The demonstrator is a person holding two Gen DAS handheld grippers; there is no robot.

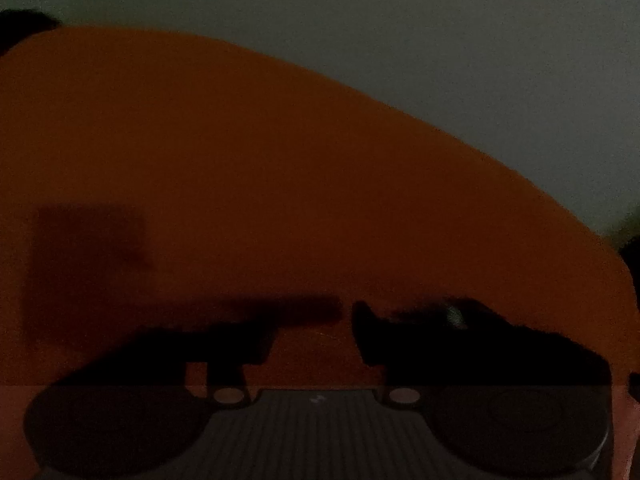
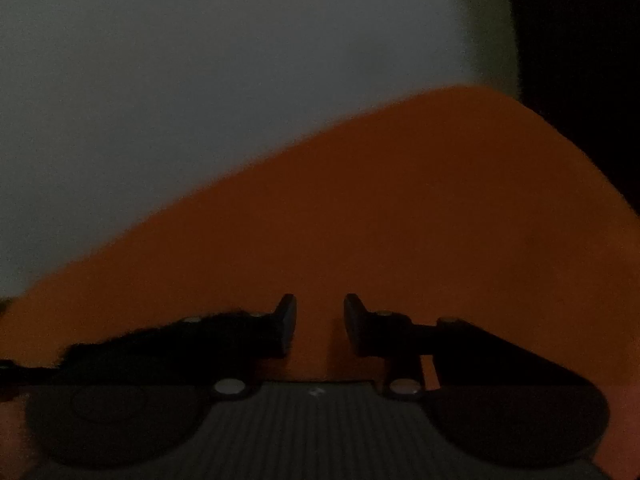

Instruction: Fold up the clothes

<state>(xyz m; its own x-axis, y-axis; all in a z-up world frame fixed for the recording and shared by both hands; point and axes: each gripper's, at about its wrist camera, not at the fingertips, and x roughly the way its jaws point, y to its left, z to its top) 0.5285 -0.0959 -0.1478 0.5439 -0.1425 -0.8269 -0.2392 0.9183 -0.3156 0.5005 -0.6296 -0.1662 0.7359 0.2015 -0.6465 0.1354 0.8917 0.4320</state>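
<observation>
- Both views are very dim and grainy; most detail is lost in shadow.
- An orange cloth point(image 1: 280, 184) fills most of the left wrist view as a smooth, flat, matte sheet with no visible folds or weave. The same orange cloth point(image 2: 400, 208) spreads across the near and right part of the right wrist view.
- It lies on a pale grey tabletop point(image 1: 440, 40), plain and even in tone; in the right wrist view the tabletop point(image 2: 180, 80) takes up the far left.
- In the left view the cloth's far edge runs as a long curve from far left down toward near right; in the right view it climbs from near left to a rounded corner at far right. Its long axis cannot be told, since the near part is cut off by the frame and the tool bodies.
- A darker squarish patch point(image 1: 92, 240) sits on the cloth at the left; what it is cannot be made out.
- The left tongs point(image 1: 346, 316) hover over the cloth with only a narrow slit between the black tips; whether they pinch fabric cannot be told.
- The right tongs point(image 2: 320, 320) stand with a clear gap, orange cloth showing between the tips, nothing held.
- Both tool bodies are dark ribbed plastic with round side discs.
</observation>
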